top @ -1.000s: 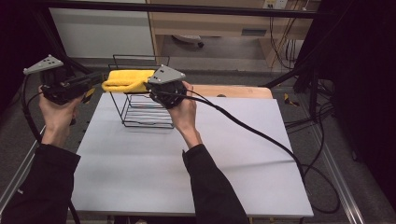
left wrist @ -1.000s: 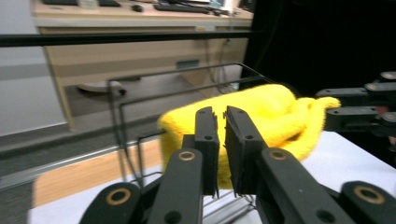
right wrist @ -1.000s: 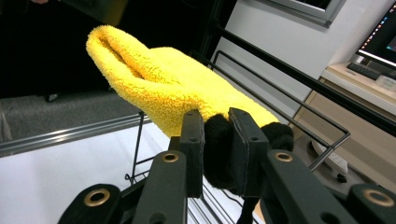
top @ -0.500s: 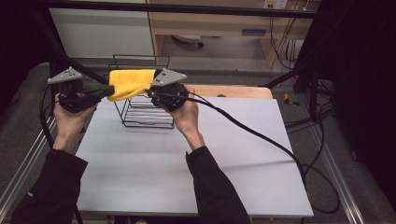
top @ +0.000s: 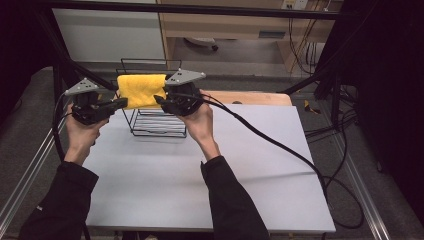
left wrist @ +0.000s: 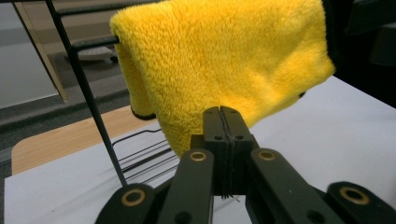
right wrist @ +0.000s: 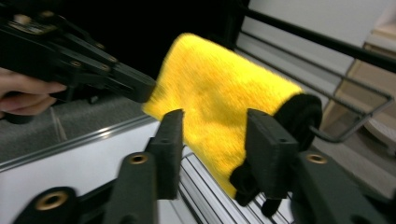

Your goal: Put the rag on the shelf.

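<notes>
While yellow cloth [top: 141, 90] drapes wire rack [top: 155, 124], left gripper [left wrist: 223, 122] fingers closed empty, right gripper [right wrist: 215, 135] fingers open.

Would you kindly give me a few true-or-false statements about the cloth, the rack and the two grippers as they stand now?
1. The yellow cloth hangs over the top bar of the wire rack. True.
2. The left gripper has its jaws wide open. False: they are pressed together, just in front of the cloth's lower edge.
3. The right gripper is open, with the cloth between its jaws. True.
4. The cloth lies flat on the white table. False: it is draped on the rack, above the table.
5. The rack lies tipped on its side. False: it stands upright.
</notes>
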Available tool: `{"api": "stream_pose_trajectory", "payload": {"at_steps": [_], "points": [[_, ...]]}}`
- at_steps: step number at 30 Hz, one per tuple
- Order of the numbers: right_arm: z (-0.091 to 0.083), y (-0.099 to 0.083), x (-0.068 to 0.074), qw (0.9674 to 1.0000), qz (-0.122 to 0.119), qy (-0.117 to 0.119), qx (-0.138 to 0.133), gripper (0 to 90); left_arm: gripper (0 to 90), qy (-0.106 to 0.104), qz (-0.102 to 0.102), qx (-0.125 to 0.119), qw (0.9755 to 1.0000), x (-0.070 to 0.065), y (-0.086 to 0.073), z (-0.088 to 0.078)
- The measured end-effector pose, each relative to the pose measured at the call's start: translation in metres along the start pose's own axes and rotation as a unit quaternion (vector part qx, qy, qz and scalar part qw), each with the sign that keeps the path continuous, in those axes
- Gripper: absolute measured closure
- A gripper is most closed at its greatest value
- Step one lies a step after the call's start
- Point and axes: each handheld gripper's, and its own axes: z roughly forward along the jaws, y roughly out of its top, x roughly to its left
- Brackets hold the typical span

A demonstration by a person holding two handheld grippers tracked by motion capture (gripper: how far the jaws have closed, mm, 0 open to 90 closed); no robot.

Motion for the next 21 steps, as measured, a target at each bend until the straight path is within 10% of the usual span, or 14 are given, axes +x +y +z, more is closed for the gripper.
{"api": "stream_pose_trajectory", "payload": {"at_steps": [10, 21], "points": [[0.024, -0.026, -0.010, 0.9987, 0.039, -0.020, 0.024, 85.6, 89.4, 0.008, -0.009, 0.005, 0.9999, 0.006, -0.009, 0.016], [0.015, -0.029, -0.011, 0.9993, 0.035, -0.007, 0.009, 71.2, 84.8, 0.002, -0.006, 0.007, 1.0000, 0.002, -0.007, 0.014]]}}
